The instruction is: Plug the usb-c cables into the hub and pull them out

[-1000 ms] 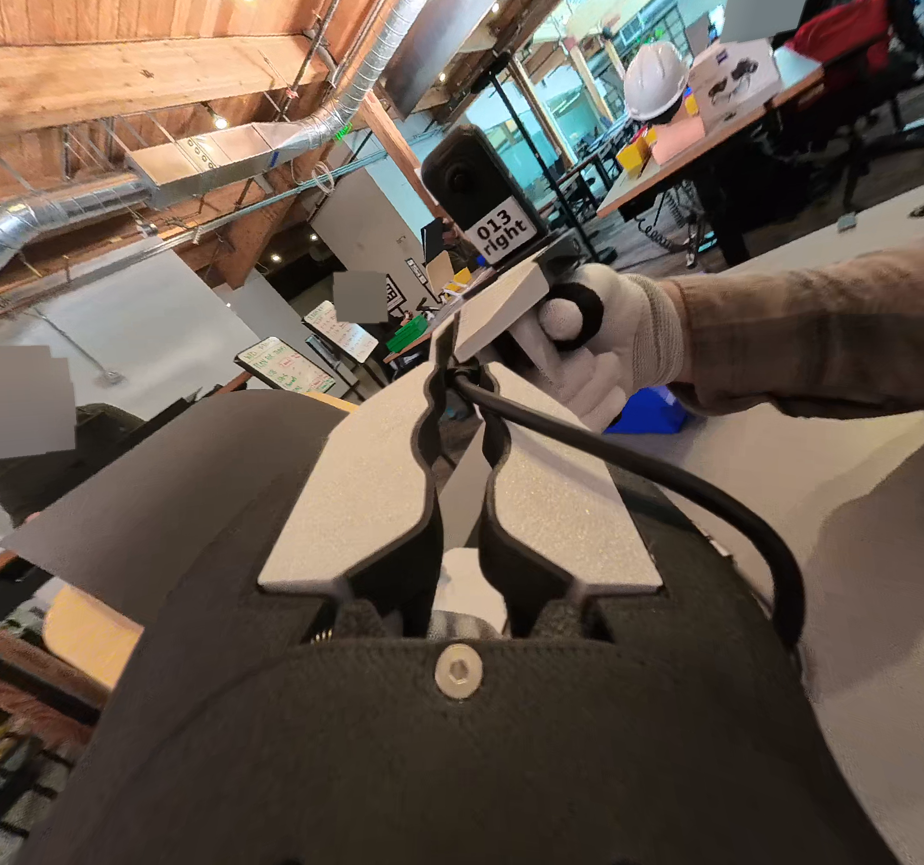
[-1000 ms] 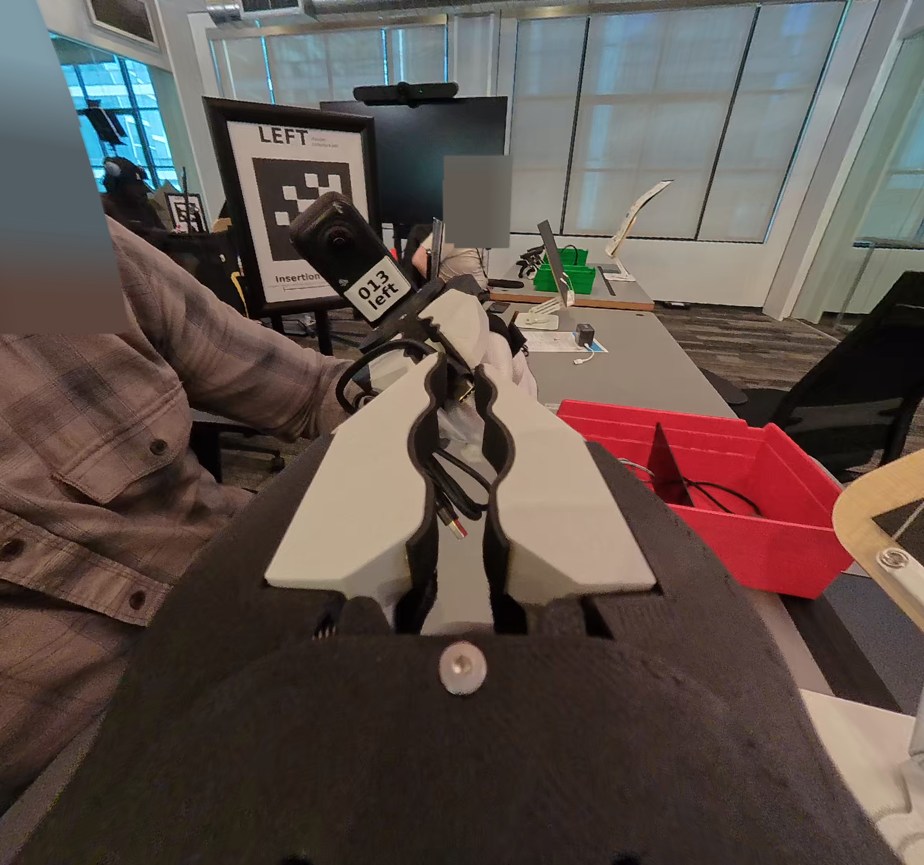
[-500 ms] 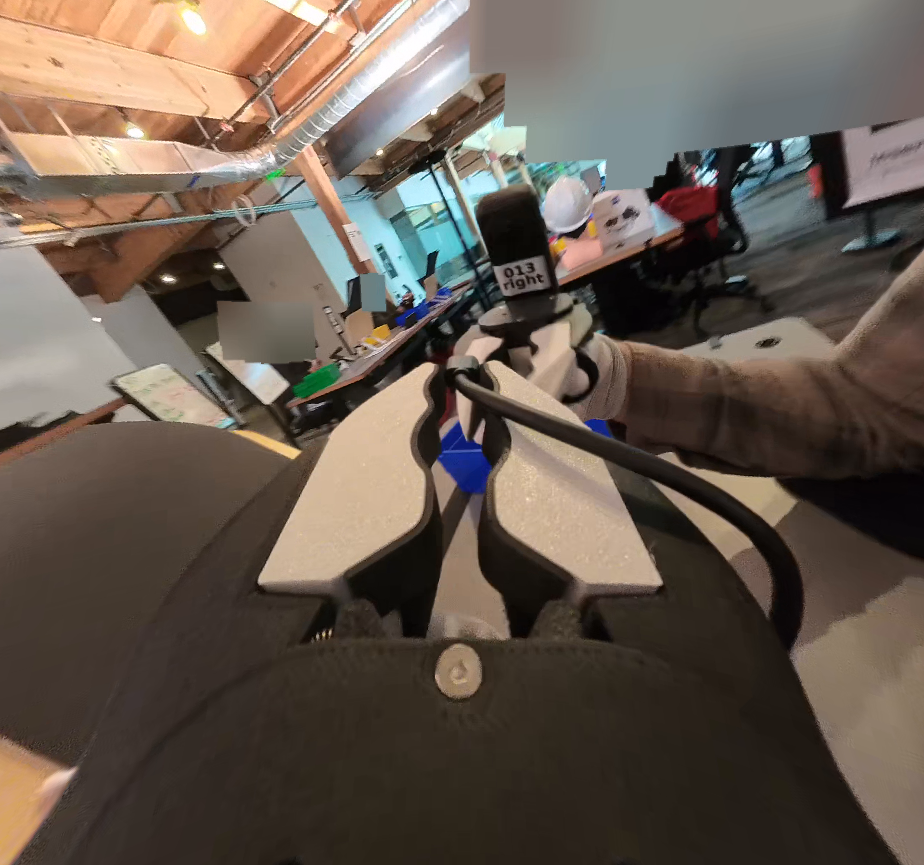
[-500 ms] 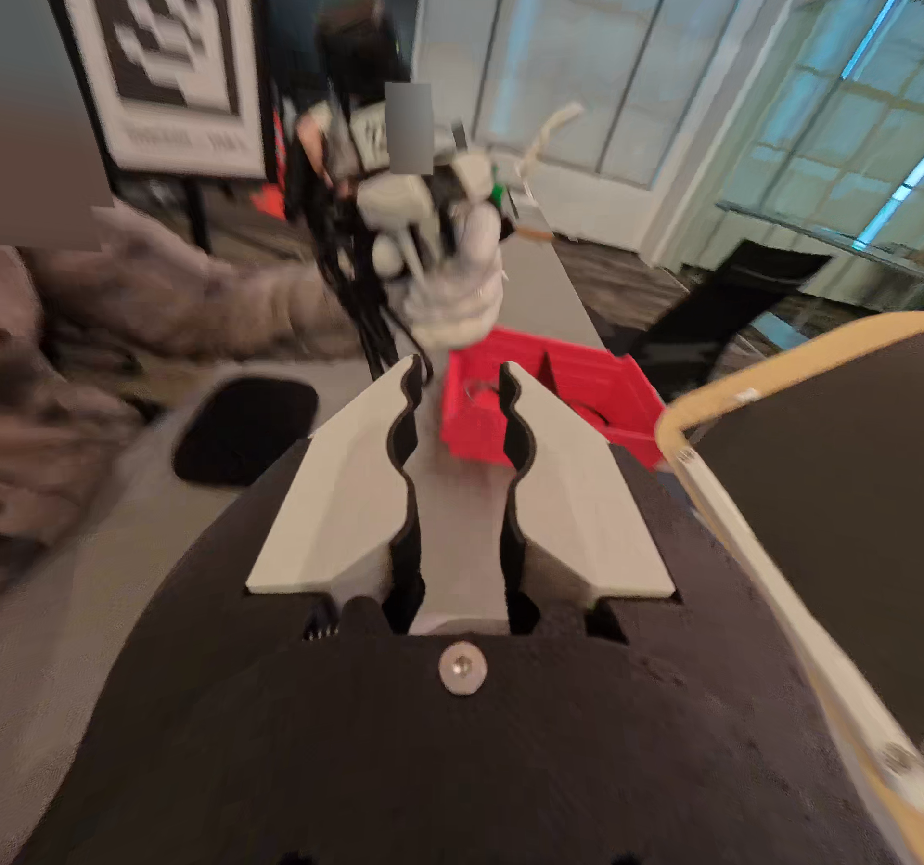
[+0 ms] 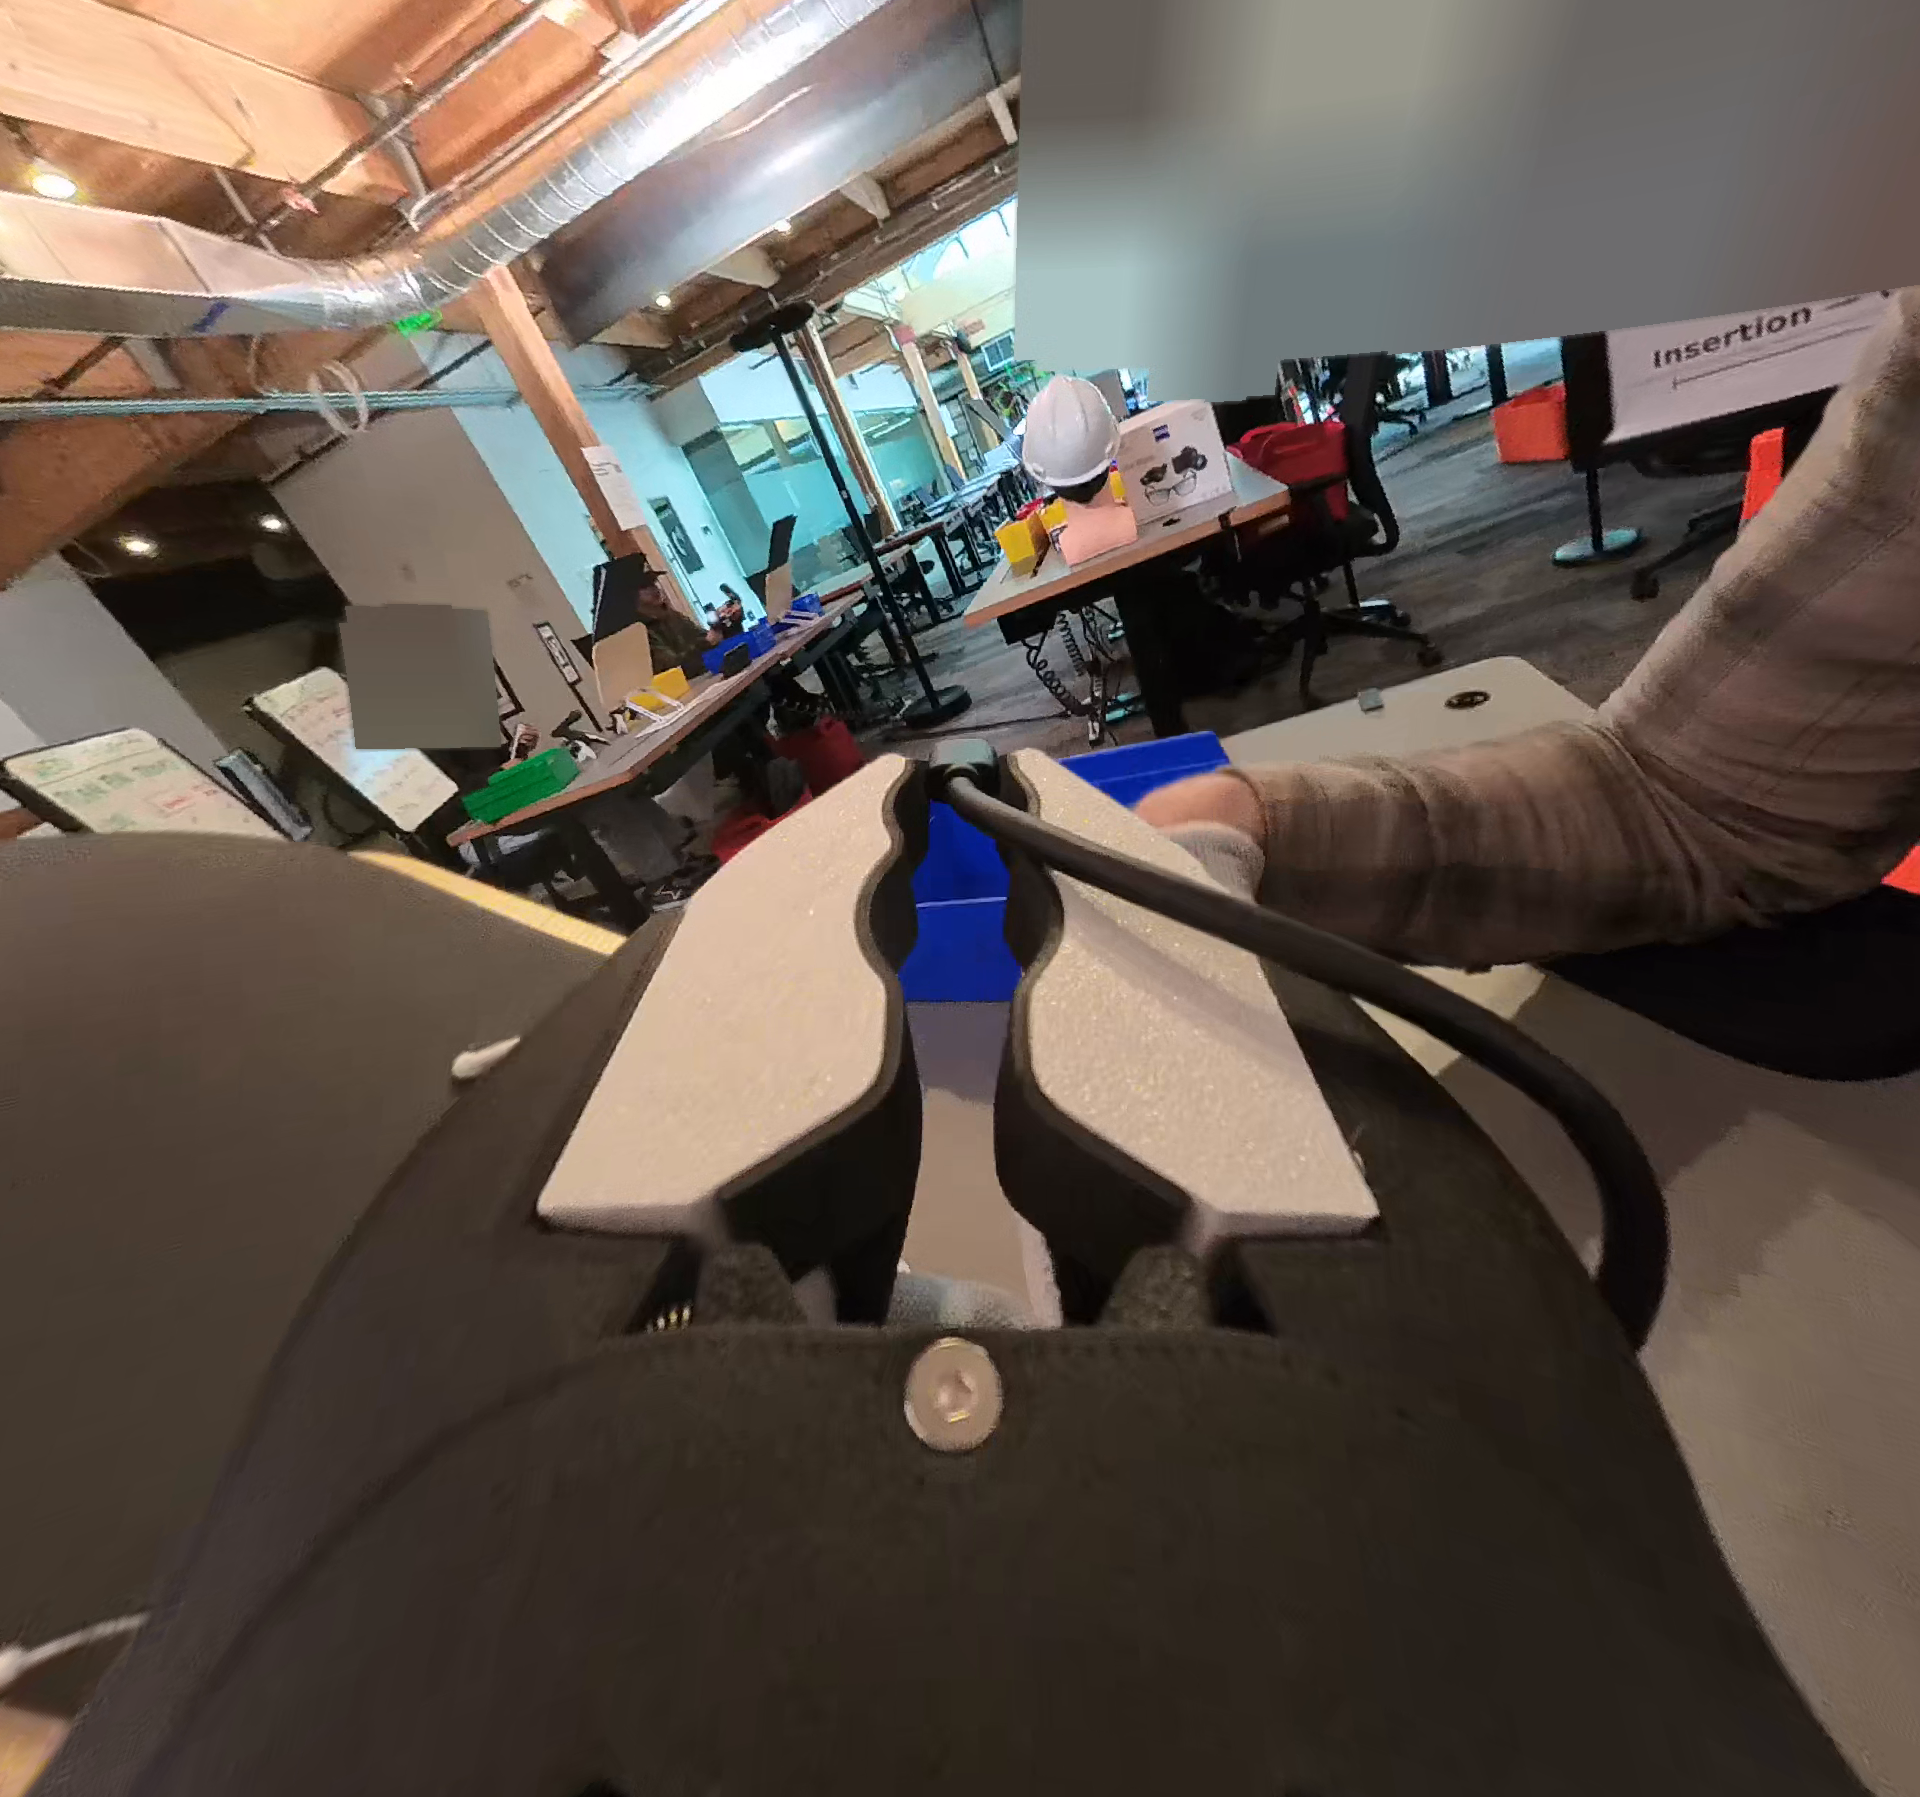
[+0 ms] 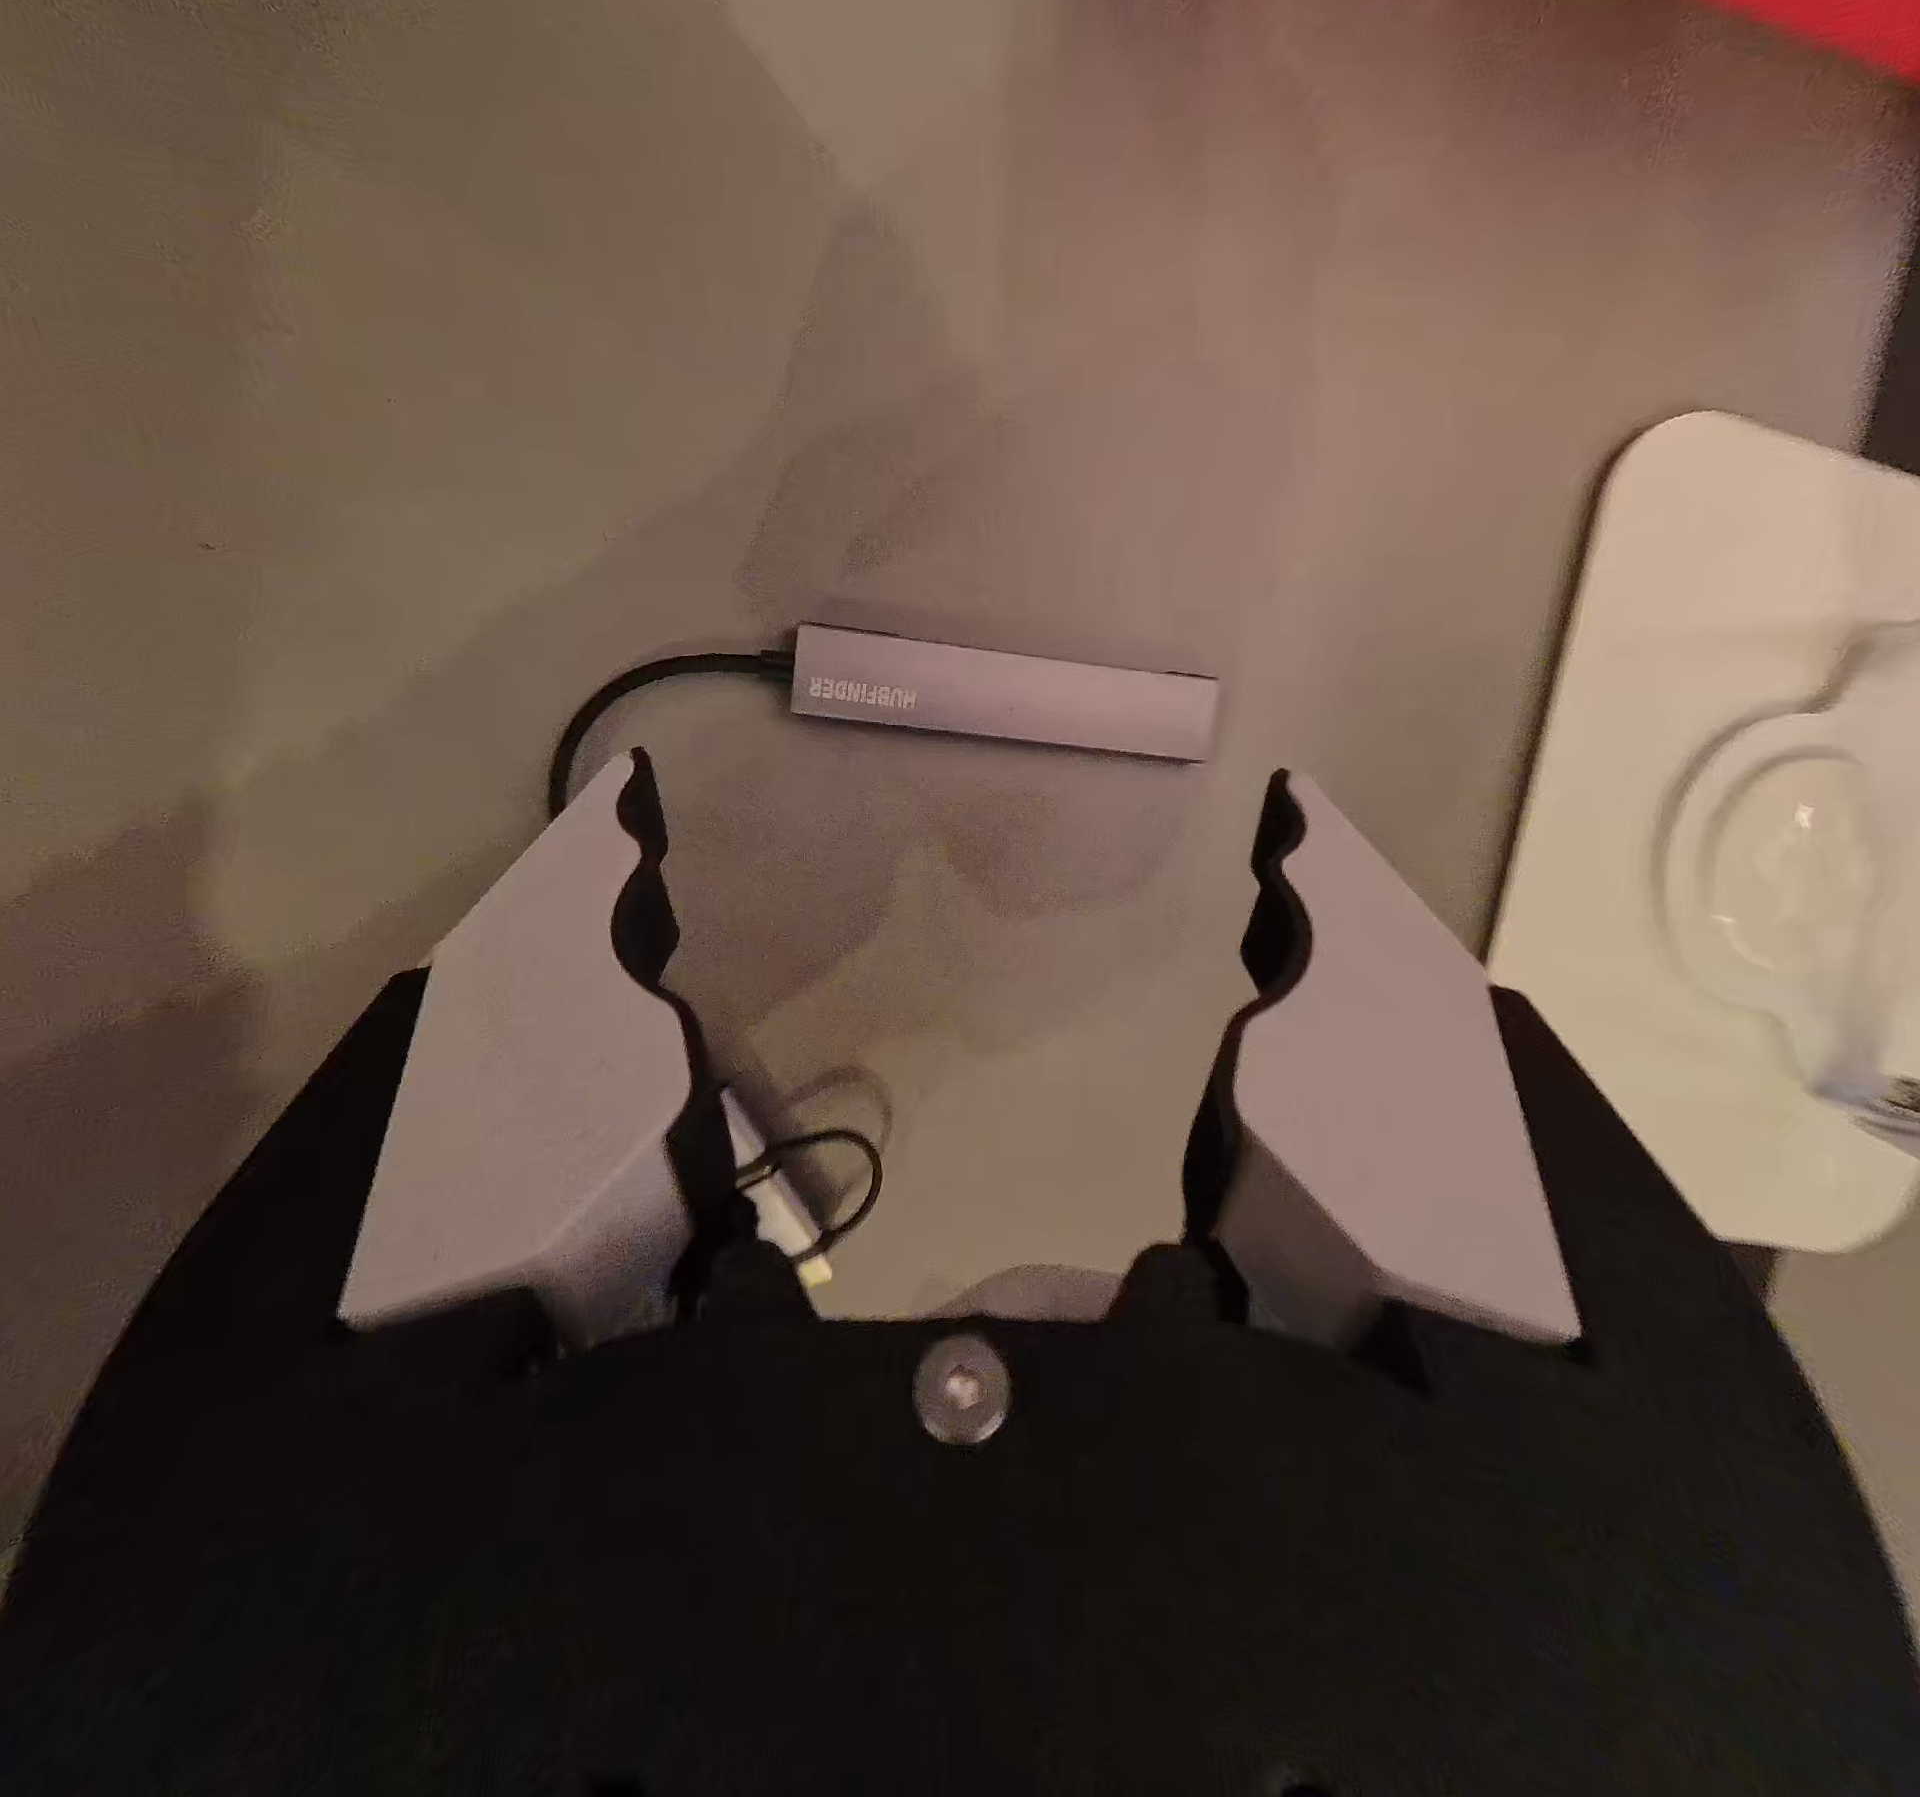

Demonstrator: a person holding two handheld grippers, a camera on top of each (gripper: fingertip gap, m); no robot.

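My left gripper point(image 5: 961, 776) pinches a black usb-c cable point(image 5: 1299, 947) at its plug, right at my fingertips; the cord loops back over my right finger. Beyond lies a blue bin point(image 5: 1039, 854), with a sleeved arm point(image 5: 1621, 791) reaching in from the right. My right gripper point(image 6: 956, 781) is spread wide above the grey table point(image 6: 416, 293). The grey hub point(image 6: 997, 708) lies flat just beyond my fingertips, its own black lead point(image 6: 634, 698) curling left. A white tray point(image 6: 1714, 812) sits far right.

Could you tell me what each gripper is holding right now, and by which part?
The left gripper pinches the black cable just behind its plug; the right gripper is open, holding nothing.
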